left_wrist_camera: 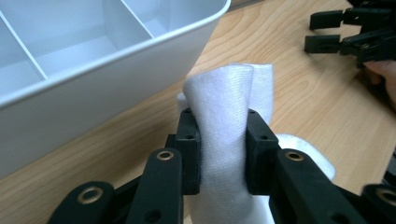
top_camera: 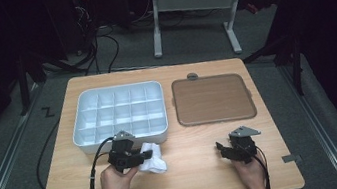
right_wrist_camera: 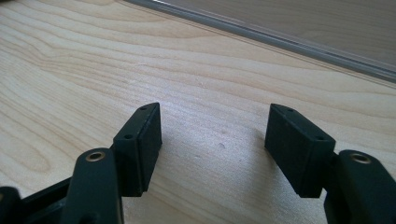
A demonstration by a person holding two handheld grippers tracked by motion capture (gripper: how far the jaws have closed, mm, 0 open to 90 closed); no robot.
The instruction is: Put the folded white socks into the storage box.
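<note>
High view: wooden table [top_camera: 194, 181], person's hands at near edge. Left gripper [top_camera: 146, 154] clenched on white cloth [top_camera: 154, 161], pads pressing fold from both sides. Cloth sits near-left of table centre, just beside near right corner of white divided tray [top_camera: 117, 113]. Brown tray [top_camera: 212, 99] lies right of white one. Right gripper [top_camera: 221, 148] well apart at near right, jaws spread, nothing between them, above bare wood.
</note>
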